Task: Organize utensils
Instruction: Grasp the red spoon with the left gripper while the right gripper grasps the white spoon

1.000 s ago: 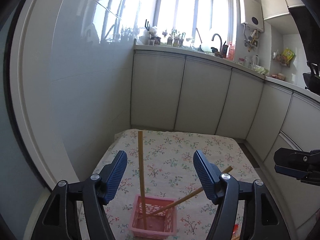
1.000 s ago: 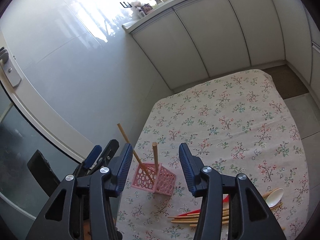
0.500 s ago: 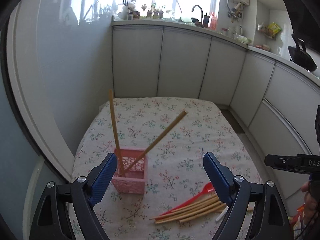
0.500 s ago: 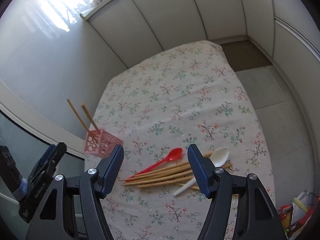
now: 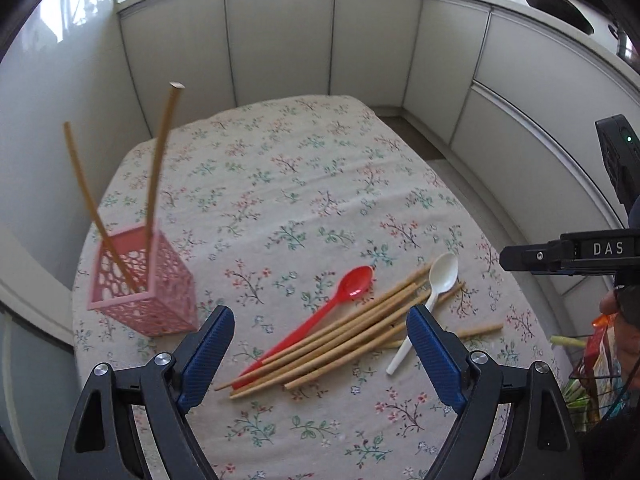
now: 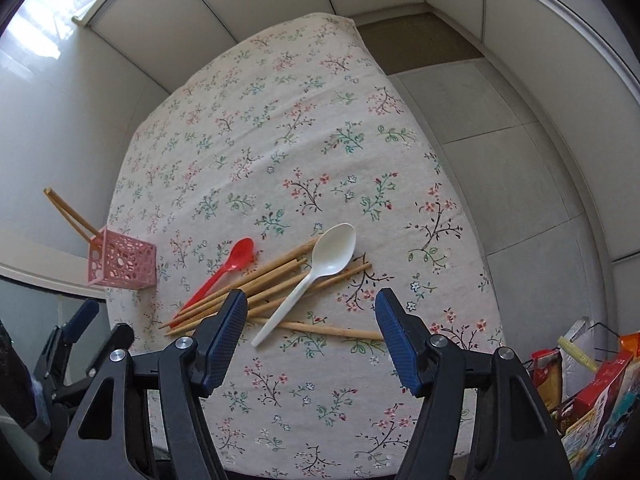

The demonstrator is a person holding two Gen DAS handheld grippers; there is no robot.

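Observation:
A pink openwork basket [image 5: 140, 280] stands at the table's left edge with two wooden chopsticks [image 5: 160, 160] leaning in it; it also shows in the right wrist view [image 6: 122, 260]. A heap of wooden chopsticks [image 5: 340, 336] [image 6: 272, 284], a red spoon [image 5: 320, 312] [image 6: 224, 272] and a white spoon [image 5: 432, 296] [image 6: 316, 272] lie on the floral cloth. My left gripper [image 5: 320, 348] is open and empty above the heap. My right gripper [image 6: 308, 328] is open and empty above the heap's near end.
The floral cloth [image 5: 300, 184] covers a table ringed by white cabinets [image 5: 280, 32]. Snack packets and a wire basket [image 6: 592, 376] sit off the table's right edge. The right gripper's body [image 5: 568, 252] shows at the left wrist view's right side.
Both grippers have moved back and down toward the utensil heap, which now lies between their fingers. The basket has shifted to the left in both views. Both stay open.

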